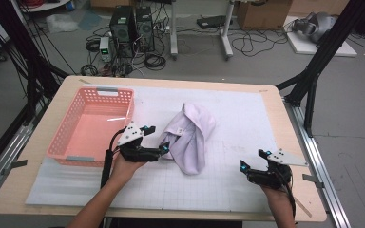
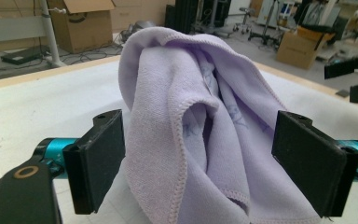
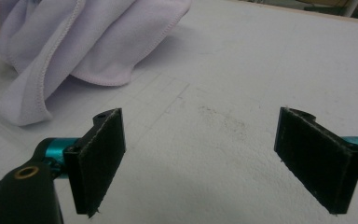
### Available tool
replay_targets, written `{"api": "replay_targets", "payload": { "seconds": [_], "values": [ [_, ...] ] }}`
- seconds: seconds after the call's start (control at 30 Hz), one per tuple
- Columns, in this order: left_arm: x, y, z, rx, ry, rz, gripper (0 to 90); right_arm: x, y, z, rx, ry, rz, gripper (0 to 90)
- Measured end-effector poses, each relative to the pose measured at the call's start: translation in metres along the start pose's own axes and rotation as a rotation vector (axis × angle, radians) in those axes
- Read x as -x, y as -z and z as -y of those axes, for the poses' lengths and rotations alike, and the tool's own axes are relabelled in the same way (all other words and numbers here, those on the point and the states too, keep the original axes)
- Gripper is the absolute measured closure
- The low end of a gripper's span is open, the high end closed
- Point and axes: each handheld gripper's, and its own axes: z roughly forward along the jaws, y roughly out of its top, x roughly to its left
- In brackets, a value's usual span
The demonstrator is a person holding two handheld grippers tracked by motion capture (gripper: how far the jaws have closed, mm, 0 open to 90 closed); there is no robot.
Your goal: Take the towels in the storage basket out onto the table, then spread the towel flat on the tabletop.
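From above, a crumpled lilac towel (image 1: 191, 135) lay mid-desk, just right of the pink basket (image 1: 91, 126); the left gripper (image 1: 154, 140) sat at its near-left edge, the right gripper (image 1: 253, 160) well apart. The left gripper view showed jaws spread around the towel's folds. The right gripper view showed jaws open over the bare white mat (image 3: 242, 74).

Count on the worktop (image 1: 247, 194)
One lilac towel (image 1: 190, 135) near the middle, one pink basket (image 1: 76, 137) toward the left edge, two tongs (image 1: 155, 140) (image 1: 253, 160) along the near edge.
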Motion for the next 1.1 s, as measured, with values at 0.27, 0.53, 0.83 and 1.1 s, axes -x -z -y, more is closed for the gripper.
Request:
{"api": "replay_targets", "payload": {
  "seconds": [0.27,0.53,0.83,1.1],
  "values": [
    [0.002,-0.004,0.007,-0.017,0.005,-0.018,19.3,0.006,0.0,0.002,-0.003,-0.033,0.022,15.0],
    [0.002,-0.004,0.011,-0.041,0.008,-0.019,19.8,0.003,-0.005,0.0,-0.014,-0.01,0.012,15.0],
    [0.001,-0.005,0.012,-0.036,0.014,-0.023,20.6,0.003,-0.005,0.001,-0.02,-0.017,0.004,15.0],
    [0.0,-0.005,0.012,-0.036,0.022,-0.033,21.1,-0.005,-0.01,-0.002,-0.022,-0.017,-0.028,15.6]
  ]
}}
